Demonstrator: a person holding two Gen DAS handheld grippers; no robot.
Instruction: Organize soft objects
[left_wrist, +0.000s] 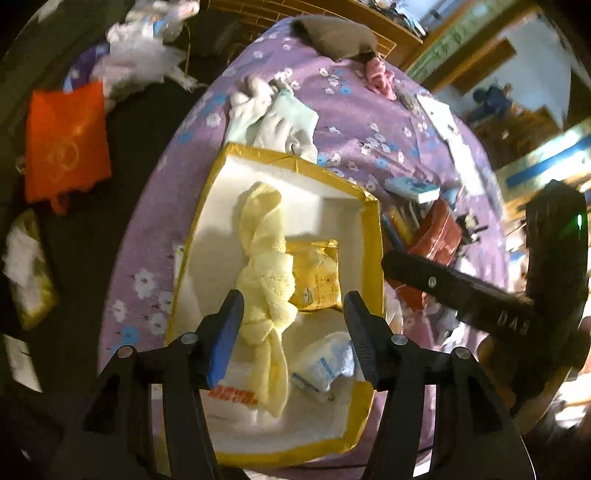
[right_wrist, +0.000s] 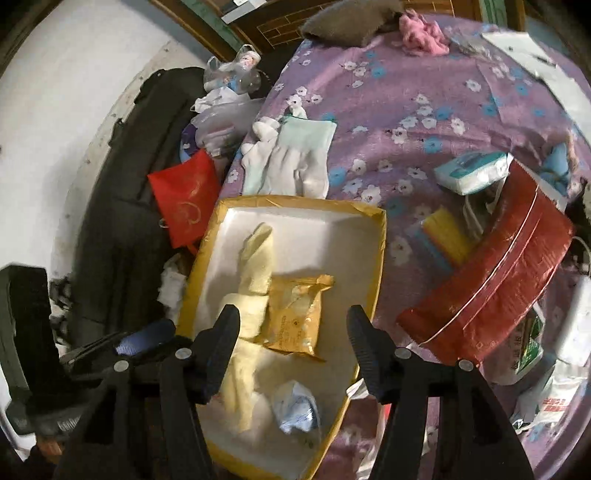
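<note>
red packet (right_wrist: 491, 280), orange bag (left_wrist: 66, 142)

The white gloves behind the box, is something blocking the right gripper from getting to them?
Yes, partly. The yellow-rimmed box lies between the open right gripper and the white gloves, with the yellow towel and gold packet inside. The gripper could probably pass above them; nothing covers the gloves.

Towel (left_wrist: 264, 280) lies in box (left_wrist: 375, 251), gloves (left_wrist: 280, 125) behind.

Yellow cloth (right_wrist: 251, 295) partly behind tongs, seemingly blurred.
</note>
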